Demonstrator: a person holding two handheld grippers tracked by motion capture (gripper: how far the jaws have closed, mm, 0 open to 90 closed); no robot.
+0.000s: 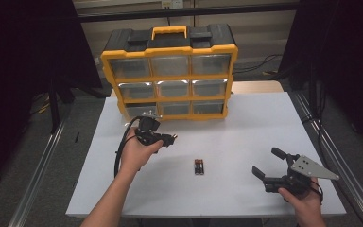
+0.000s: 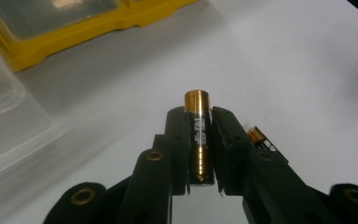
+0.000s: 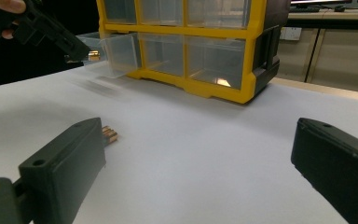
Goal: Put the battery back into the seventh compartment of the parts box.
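My left gripper is clamped on a battery. I should go slow & drop it right in the open drawer. My right gripper is wide apart.

I see one battery held tight in my left gripper, in the middle of the left gripper view. It is black in the middle with a shiny gold top, and white letters run down its side. It points up along the jaws, and its gold end sticks out past their tips. In the high view my left gripper is left of the middle of the frame, above the white bench. Two more batteries lie flat on the bench, side by side and touching, just below the middle of the frame. They are black and gold too.
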